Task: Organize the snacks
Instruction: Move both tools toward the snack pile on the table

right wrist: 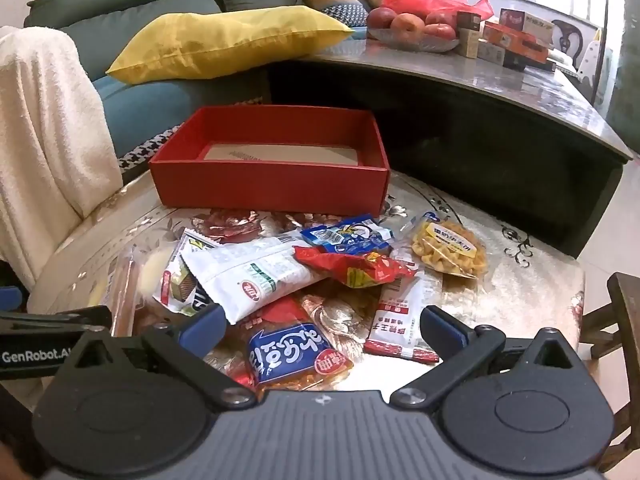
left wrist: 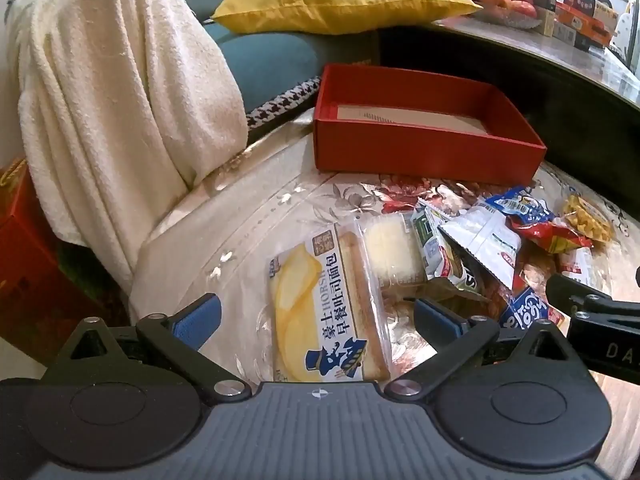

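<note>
Left wrist: left gripper [left wrist: 316,318] spread over bread packet [left wrist: 326,314] | right gripper [right wrist: 322,326] spread, apparently above snacks [right wrist: 296,354] | red box [right wrist: 272,184] beyond

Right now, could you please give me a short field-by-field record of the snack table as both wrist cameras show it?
container: red box, open-topped, no snacks inside, at the table's far side
table surface: floral cloth
snack pile: loose packets in front of the box
bread packet: toast bread packet, flat, between the left gripper's open jaws, untouched
blue-label packet: blue-label snack packet lies nearest the right gripper
yellow snack bag: clear bag of yellow snacks, far right of pile
left gripper: open, empty
right gripper: open, empty
</note>
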Demonstrator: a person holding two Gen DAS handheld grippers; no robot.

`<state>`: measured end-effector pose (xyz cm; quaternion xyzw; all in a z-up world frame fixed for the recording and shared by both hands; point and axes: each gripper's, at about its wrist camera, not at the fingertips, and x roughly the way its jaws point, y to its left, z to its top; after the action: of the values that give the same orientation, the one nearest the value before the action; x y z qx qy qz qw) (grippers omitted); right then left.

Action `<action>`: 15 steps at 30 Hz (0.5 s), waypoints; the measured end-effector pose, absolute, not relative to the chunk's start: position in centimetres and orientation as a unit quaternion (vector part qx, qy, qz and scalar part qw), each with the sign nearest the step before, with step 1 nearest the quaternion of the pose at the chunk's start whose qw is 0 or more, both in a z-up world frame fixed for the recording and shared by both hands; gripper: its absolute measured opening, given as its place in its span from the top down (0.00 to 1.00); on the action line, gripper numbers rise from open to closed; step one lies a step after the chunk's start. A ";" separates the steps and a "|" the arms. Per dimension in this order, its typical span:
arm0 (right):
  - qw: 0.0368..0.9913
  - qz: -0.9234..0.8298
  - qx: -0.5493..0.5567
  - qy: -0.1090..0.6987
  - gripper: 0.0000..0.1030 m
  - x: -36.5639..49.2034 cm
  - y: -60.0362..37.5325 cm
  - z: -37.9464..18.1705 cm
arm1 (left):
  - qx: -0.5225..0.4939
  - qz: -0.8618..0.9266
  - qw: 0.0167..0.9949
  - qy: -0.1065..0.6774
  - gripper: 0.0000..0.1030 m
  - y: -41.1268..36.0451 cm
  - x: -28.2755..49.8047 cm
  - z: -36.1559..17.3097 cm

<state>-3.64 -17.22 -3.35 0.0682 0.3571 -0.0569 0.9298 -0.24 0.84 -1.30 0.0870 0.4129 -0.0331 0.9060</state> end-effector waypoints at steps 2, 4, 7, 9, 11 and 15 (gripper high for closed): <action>0.929 -0.056 0.068 0.358 0.03 -3.6 -17.1 -3.4 | 0.088 -0.033 0.906 0.414 0.00 0.8 -0.3 -1.3; 0.929 -0.055 0.068 0.360 0.03 -3.6 -17.1 -3.4 | 0.088 -0.032 0.906 0.414 0.00 0.7 -0.3 -1.3; 0.929 -0.054 0.067 0.361 0.03 -3.6 -17.1 -3.4 | 0.088 -0.033 0.905 0.415 0.00 0.8 -0.2 -1.3; 0.928 -0.054 0.067 0.362 0.03 -3.5 -17.1 -3.4 | 0.088 -0.033 0.905 0.415 0.00 0.8 -0.3 -1.3; 0.928 -0.053 0.067 0.362 0.03 -3.5 -17.1 -3.4 | 0.088 -0.033 0.905 0.415 0.00 0.8 -0.1 -1.3; 0.928 -0.053 0.068 0.363 0.03 -3.6 -17.0 -3.5 | 0.088 -0.033 0.904 0.416 0.00 0.8 -0.1 -1.3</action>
<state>-3.55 -17.05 -3.45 0.0678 0.3632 -0.0529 0.9277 -0.07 0.75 -1.28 0.0881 0.4162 -0.0328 0.9044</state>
